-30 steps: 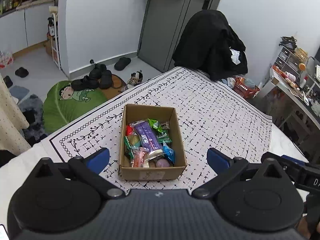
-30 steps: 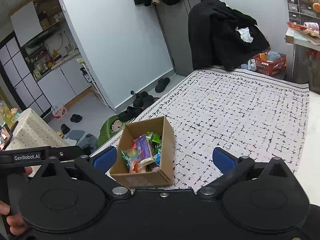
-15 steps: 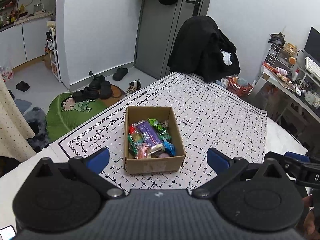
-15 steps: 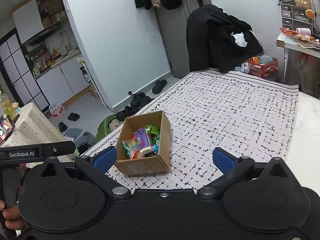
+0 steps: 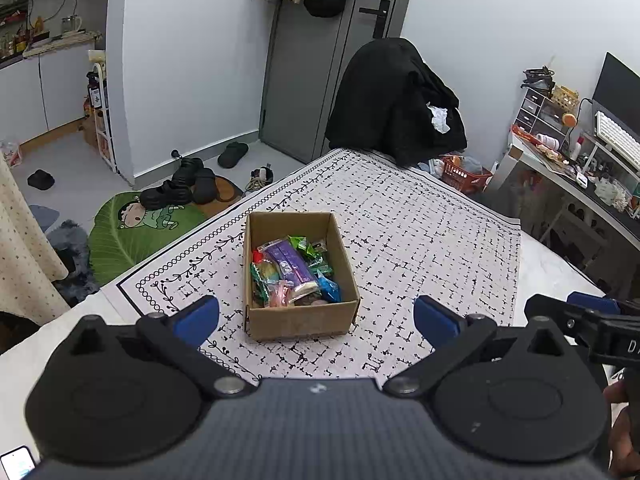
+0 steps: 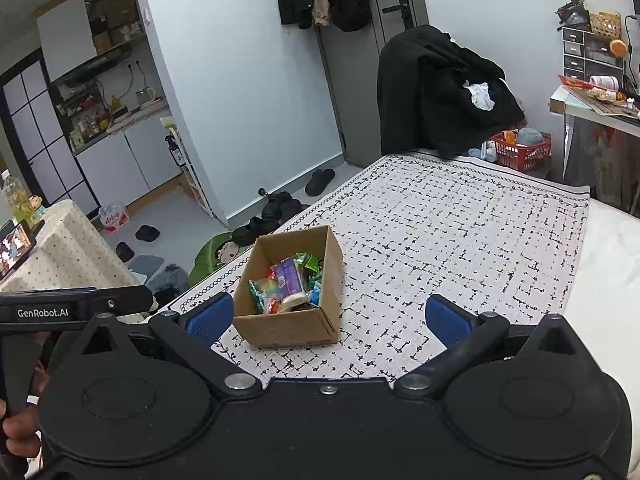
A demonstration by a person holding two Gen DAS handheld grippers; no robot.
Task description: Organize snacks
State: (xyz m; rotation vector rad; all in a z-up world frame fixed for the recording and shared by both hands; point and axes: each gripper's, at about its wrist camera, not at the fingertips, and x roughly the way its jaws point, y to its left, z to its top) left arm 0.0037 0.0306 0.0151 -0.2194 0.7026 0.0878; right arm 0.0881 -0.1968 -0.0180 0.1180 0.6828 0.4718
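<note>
**Two open claws, one box of snacks between them**

Both of your grippers are up off the table and spread wide. Your left gripper [image 5: 316, 314] has its blue pads [image 5: 198, 314] far apart with nothing between them, and the cardboard box [image 5: 298, 322] sits framed in that gap, just beyond the fingertips. Your right gripper [image 6: 328, 314] is the same story: blue pads [image 6: 444, 316] parted wide and holding nothing, the box [image 6: 286, 330] lying ahead and nearer its left finger.

That box stands upright and open-topped on the patterned cloth [image 5: 420, 232], toward the near left corner by the vine border. It's full of snacks [image 5: 294, 276]: a purple packet [image 5: 288, 260] lies on top, running lengthwise, green wrappers [image 5: 310, 246] behind it toward the far wall, a blue wrapper [image 5: 330, 290] against the right side, and pink and orange pieces near the front. Everything is inside the box; the cloth around it is bare.

From the right camera, your left hand [image 6: 16, 436] shows at the lower left, wrapped around the handle of the other gripper. From the left camera, the other gripper's arm pokes in at the right edge.

Beyond the table, a black coat [image 5: 396, 108] is draped over a chair at the far end, a red basket [image 6: 520, 152] on the floor beside it, and dark slippers [image 5: 188, 186] near the green leaf-shaped mat [image 5: 128, 232].
</note>
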